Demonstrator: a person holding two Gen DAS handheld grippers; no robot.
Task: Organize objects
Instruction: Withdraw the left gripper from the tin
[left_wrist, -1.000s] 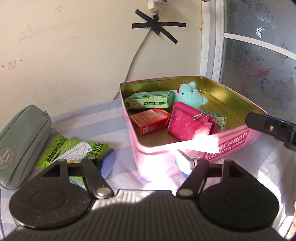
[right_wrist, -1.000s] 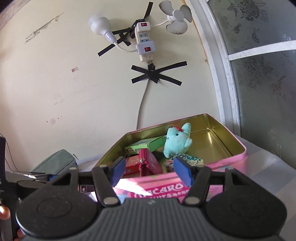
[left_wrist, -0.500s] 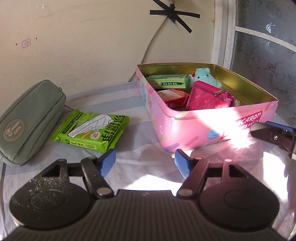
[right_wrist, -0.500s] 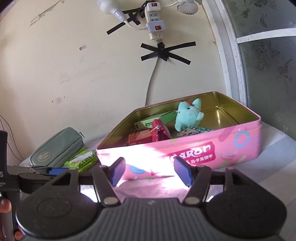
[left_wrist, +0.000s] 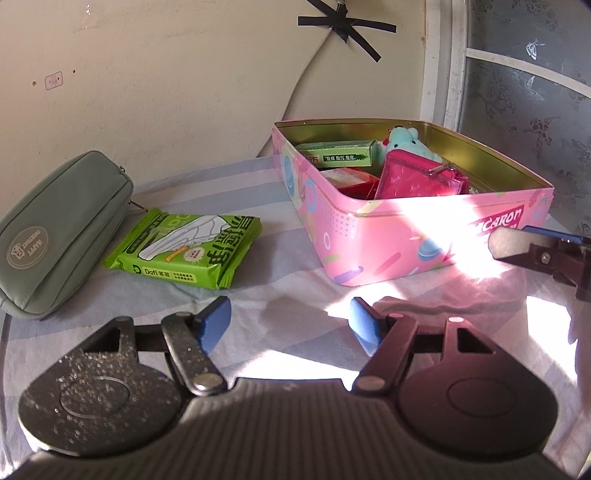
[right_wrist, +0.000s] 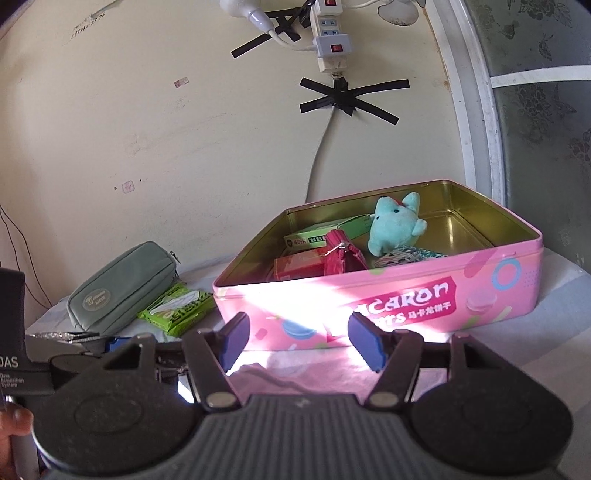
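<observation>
"CARON" and Chinese characters are read on the sunlit side of the pink tin. "Dafi" is printed on the green packet, which lies on the desk just beside a grey-green pouch with a round badge. Inside the tin are seen a green box, a red box, a red purse and a teal plush. Left tongs are held apart, empty, above the cloth; right tongs likewise, before the tin.
</observation>
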